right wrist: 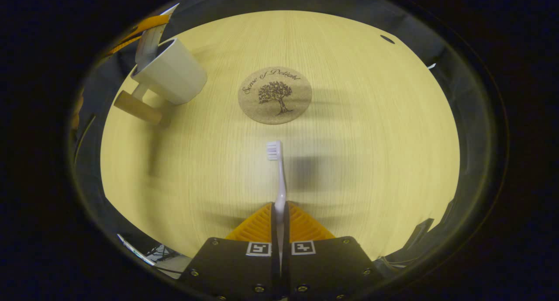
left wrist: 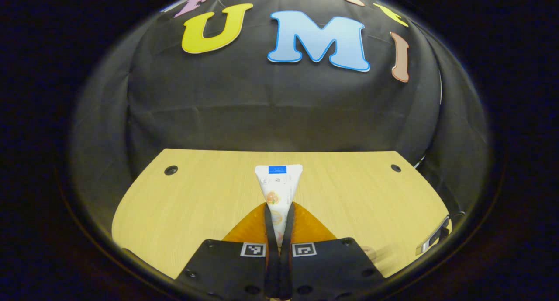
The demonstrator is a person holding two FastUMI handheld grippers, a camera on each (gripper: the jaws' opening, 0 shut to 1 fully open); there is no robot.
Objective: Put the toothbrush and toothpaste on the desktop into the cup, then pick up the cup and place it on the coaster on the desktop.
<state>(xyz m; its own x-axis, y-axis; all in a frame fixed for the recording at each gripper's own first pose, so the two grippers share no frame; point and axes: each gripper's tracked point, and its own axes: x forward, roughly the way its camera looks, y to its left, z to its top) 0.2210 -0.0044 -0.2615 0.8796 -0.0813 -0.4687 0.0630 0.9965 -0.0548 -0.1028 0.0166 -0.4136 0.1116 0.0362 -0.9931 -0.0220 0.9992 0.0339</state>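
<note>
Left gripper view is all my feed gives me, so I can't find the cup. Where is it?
Observer: The white cup stands on the desk, at the upper left of the right gripper view.
Operator: And the coaster?
Observer: The round cork coaster lies bare, to the right of the cup.
Operator: Is the toothbrush in the cup?
Observer: No. The right gripper has its fingers shut on the toothbrush, bristles forward.
</note>
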